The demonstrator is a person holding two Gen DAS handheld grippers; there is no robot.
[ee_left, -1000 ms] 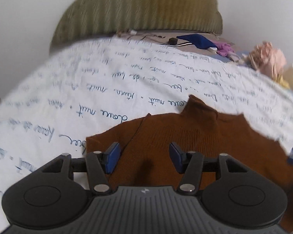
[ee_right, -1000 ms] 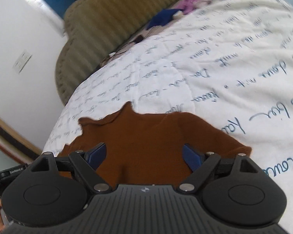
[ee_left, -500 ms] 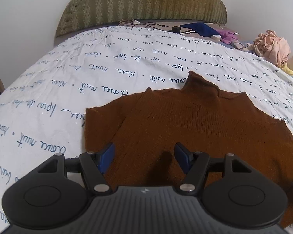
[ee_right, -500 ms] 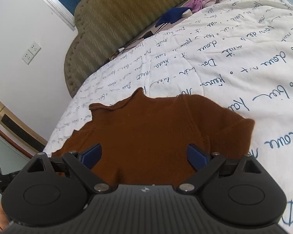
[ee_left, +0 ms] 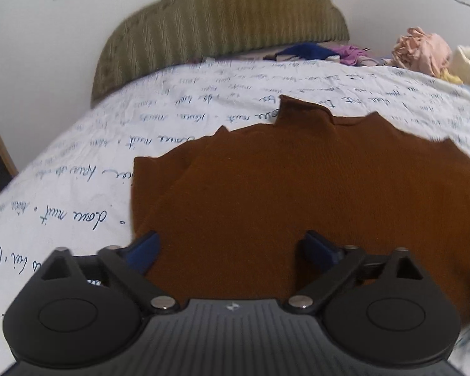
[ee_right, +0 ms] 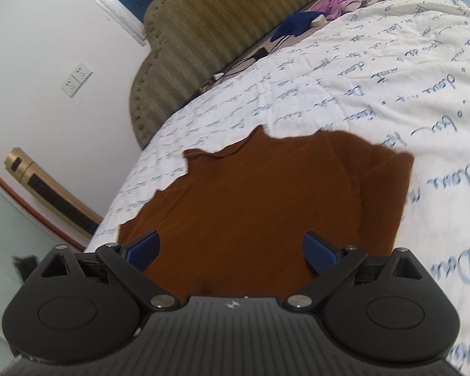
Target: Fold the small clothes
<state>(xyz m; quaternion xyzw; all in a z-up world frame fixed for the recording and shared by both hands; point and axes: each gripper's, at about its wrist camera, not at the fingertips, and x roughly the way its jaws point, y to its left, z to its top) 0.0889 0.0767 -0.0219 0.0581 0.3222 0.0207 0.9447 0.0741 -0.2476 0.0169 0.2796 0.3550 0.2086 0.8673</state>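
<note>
A small brown knit sweater (ee_left: 297,188) lies flat on the white bedspread with blue writing (ee_left: 141,119), collar toward the headboard. It also shows in the right wrist view (ee_right: 260,194), with its right sleeve folded in along the side. My left gripper (ee_left: 232,250) is open and empty, above the sweater's lower left part. My right gripper (ee_right: 232,250) is open and empty, above the sweater's lower middle.
An olive padded headboard (ee_left: 222,22) stands at the far end. Loose clothes lie there: a blue one (ee_left: 307,50), a purple one (ee_left: 349,53), and a pink bundle (ee_left: 423,48) at far right. The bed's left edge (ee_right: 109,219) drops beside a wall.
Both grippers have pulled back and risen from the sweater, so more of it shows. The left jaws have opened wider. The sweater has not moved.
</note>
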